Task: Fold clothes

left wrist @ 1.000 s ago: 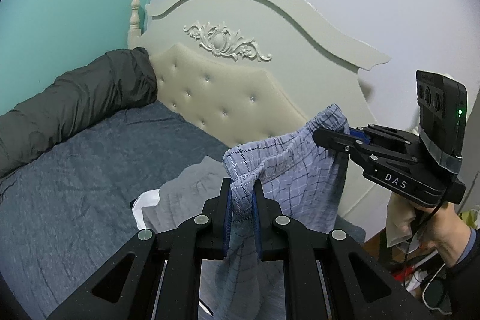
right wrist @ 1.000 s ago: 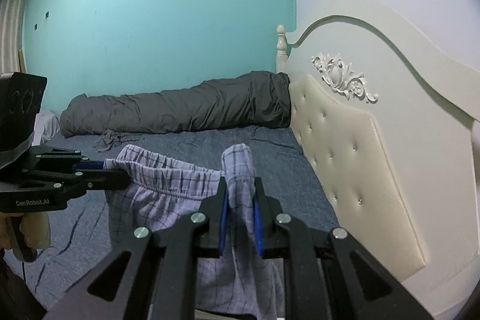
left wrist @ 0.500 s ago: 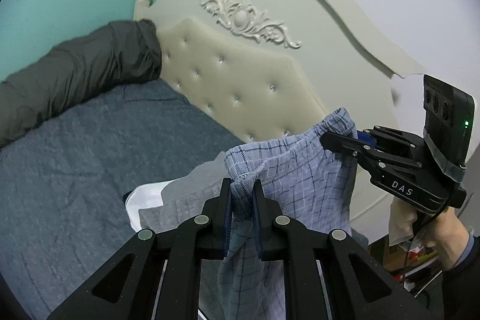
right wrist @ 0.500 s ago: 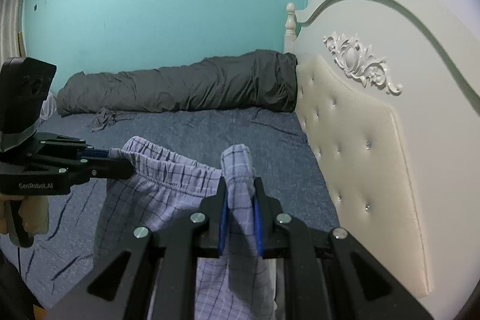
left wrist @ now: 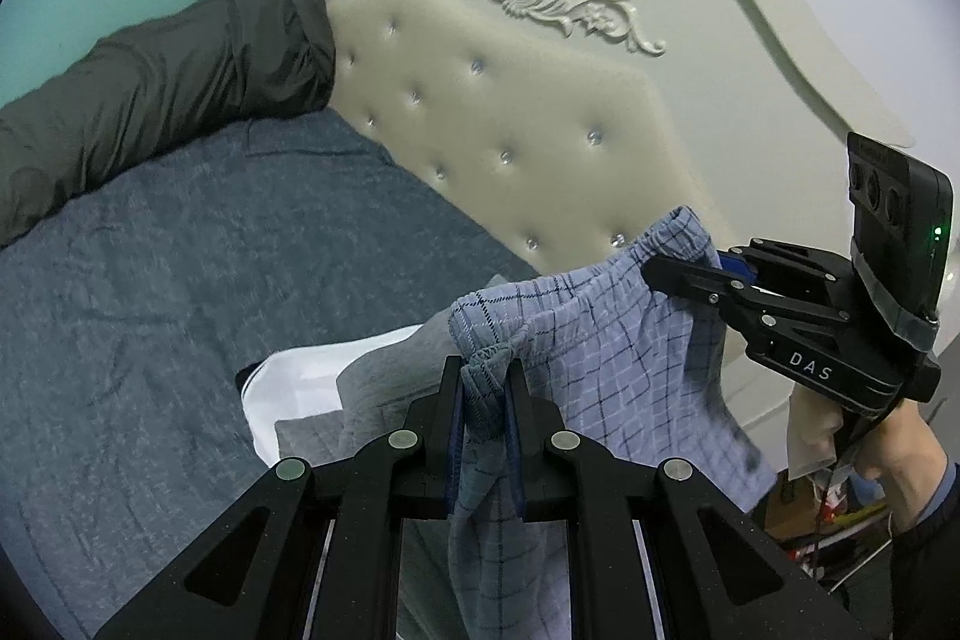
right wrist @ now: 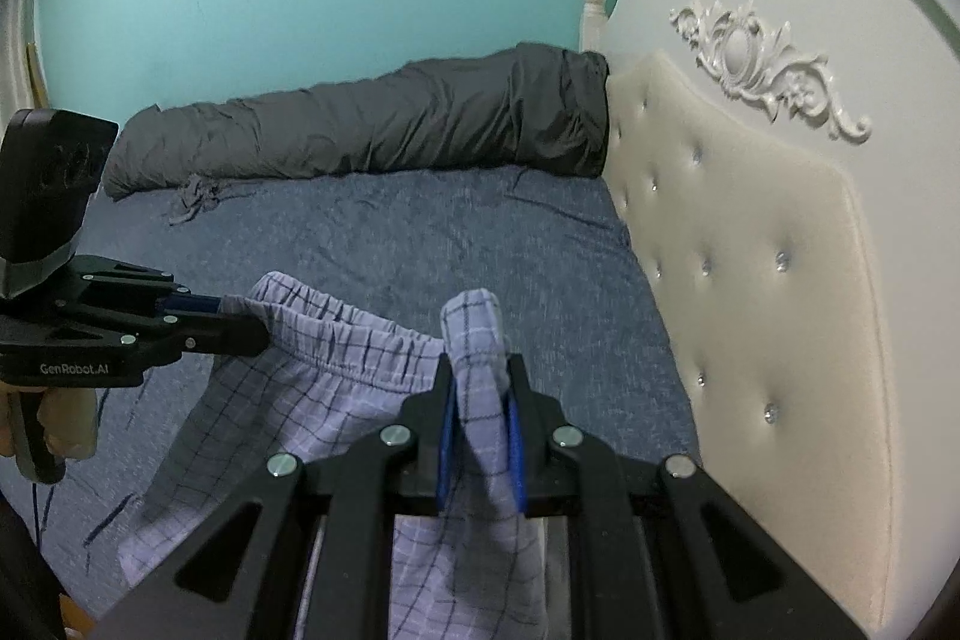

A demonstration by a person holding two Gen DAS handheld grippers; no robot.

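Plaid shorts held up over the bed

Left gripper (left wrist: 485, 388) and right gripper (right wrist: 480, 388) each clamp the waistband of the plaid shorts (left wrist: 606, 340), hanging above the blue bedsheet (right wrist: 450, 244) near the headboard (left wrist: 540, 112).

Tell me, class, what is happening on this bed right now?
A person is holding a pair of checked blue shorts up by the waistband with two hand-held grippers. The left gripper is clamped on one side of the waistband and the right gripper on the other, with the fabric hanging between them above the blue bedsheet. A grey and white stack of clothes lies on the bed below. No fold is made yet.
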